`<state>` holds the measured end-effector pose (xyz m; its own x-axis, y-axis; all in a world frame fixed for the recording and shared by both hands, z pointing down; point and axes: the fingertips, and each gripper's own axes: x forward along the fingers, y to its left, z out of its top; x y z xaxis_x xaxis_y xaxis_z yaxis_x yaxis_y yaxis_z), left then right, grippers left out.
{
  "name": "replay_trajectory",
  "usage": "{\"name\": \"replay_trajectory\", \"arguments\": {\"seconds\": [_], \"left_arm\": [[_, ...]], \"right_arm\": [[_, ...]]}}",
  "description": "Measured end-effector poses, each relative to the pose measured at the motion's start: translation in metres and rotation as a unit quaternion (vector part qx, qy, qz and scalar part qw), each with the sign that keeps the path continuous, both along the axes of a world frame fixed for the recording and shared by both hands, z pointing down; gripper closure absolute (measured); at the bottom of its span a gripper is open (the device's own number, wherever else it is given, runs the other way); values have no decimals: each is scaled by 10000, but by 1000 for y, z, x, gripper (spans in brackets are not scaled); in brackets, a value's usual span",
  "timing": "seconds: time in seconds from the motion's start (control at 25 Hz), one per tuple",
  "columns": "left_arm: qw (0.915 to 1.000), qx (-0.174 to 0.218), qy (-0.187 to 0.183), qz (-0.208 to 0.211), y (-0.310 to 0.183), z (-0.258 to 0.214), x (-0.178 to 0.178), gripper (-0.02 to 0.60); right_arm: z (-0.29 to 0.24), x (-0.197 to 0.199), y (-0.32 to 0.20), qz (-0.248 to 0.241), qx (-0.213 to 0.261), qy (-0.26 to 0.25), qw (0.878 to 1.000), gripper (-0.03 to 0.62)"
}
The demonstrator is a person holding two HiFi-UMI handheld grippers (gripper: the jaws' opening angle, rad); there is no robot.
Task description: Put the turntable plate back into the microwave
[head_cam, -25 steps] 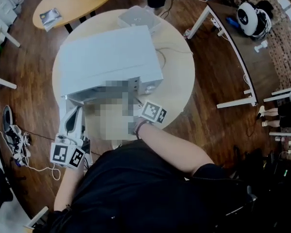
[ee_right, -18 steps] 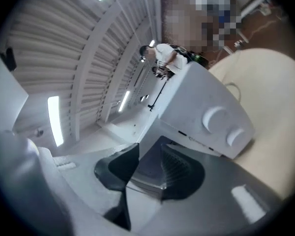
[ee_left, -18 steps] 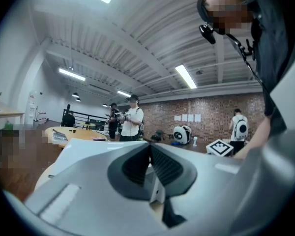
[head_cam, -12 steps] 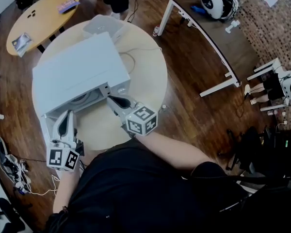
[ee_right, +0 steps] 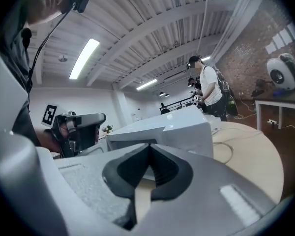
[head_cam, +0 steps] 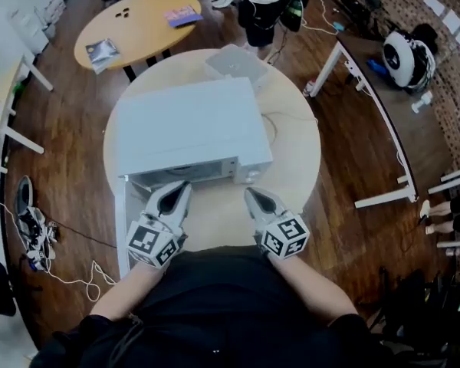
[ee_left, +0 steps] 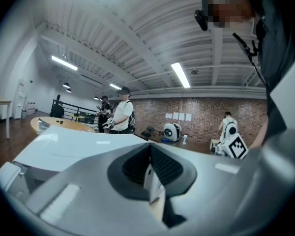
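Left gripper [head_cam: 181, 186] — jaws together, empty. Right gripper [head_cam: 253, 195] — jaws just closed, nothing between. Microwave [head_cam: 188, 125] just ahead of both.

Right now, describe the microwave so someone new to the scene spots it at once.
Start at the round pale table in the middle of the wood floor. The microwave is the big white box on it, front facing the person. Its bulk sets it apart from the small flat grey box behind it.

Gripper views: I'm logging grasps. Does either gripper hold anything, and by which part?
Nothing is held. The grey left gripper is shut and empty; the grey right gripper has just closed on nothing.
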<state>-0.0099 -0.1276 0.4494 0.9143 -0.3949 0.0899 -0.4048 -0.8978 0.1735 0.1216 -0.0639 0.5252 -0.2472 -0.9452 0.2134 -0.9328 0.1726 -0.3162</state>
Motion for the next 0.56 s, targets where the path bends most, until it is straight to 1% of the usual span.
{"name": "replay_trajectory", "arguments": {"seconds": [0.12, 0.28, 0.4, 0.56], "left_arm": [[9999, -112, -57, 85, -3, 3, -15, 578], [9996, -262, -67, 114, -3, 10, -23, 578], [9987, -444, -51, 248, 7, 18, -30, 578], [9951, -786, -169, 569, 39, 35, -44, 578]], "right_arm": [[5, -10, -1, 220, -126, -1, 9997, 592], [6, -22, 0, 244, -117, 102, 9996, 592], [4, -33, 16, 397, -87, 292, 9987, 592], [11, -61, 51, 541, -357, 298, 9975, 592]]}}
